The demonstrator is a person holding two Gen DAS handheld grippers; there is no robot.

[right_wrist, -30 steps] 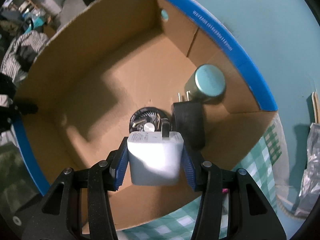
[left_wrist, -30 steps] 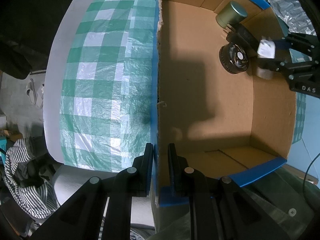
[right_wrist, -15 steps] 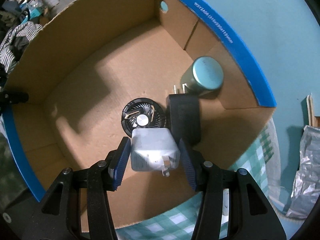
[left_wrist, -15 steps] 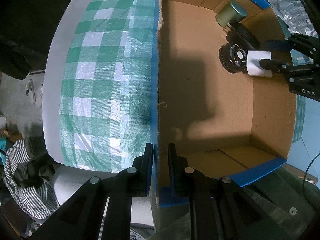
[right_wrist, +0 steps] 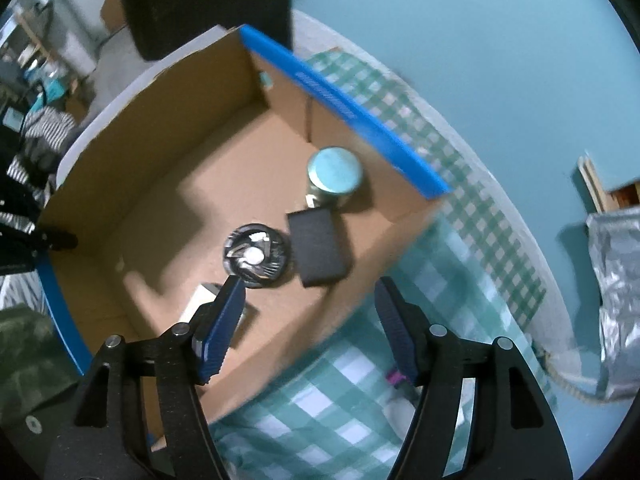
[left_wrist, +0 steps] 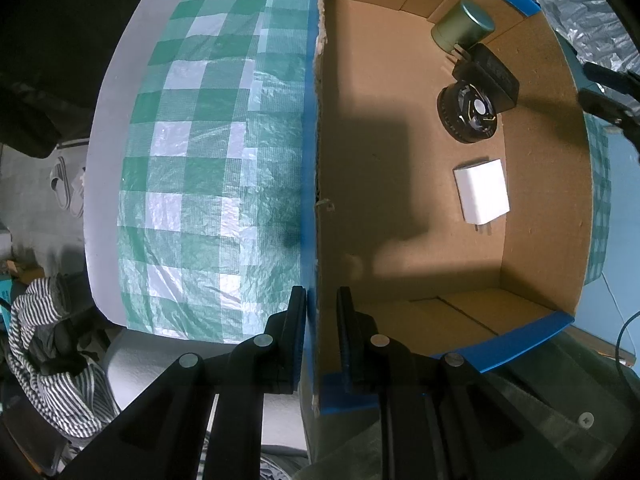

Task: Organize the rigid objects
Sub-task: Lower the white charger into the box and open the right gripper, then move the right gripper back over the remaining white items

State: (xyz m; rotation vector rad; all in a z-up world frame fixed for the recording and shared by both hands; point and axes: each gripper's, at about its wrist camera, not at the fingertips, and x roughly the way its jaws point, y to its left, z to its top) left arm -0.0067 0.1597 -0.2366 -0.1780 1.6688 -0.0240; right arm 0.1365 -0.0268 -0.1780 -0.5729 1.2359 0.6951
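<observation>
A white plug adapter (left_wrist: 481, 191) lies loose on the floor of the cardboard box (left_wrist: 400, 216), its prongs toward the near side; the right wrist view shows only a sliver of that white adapter (right_wrist: 200, 304) behind a blue pad. Beside it in the box rest a black round fan (left_wrist: 469, 112), a black adapter (left_wrist: 493, 77) and a green tin (left_wrist: 462, 25). My left gripper (left_wrist: 321, 300) is shut on the box's left wall. My right gripper (right_wrist: 310, 328) hangs above the box's right edge, jaws opening, with nothing between them.
The box stands on a green and white checked cloth (left_wrist: 208, 152) over a white table. A crinkled silver bag (right_wrist: 618, 292) lies to the right. Striped clothing (left_wrist: 44, 364) is heaped below the table's left edge.
The right gripper let go of the white adapter, which dropped onto the box floor near the fan. That gripper then rose and drew back toward the right edge of the box, jaws wider.
</observation>
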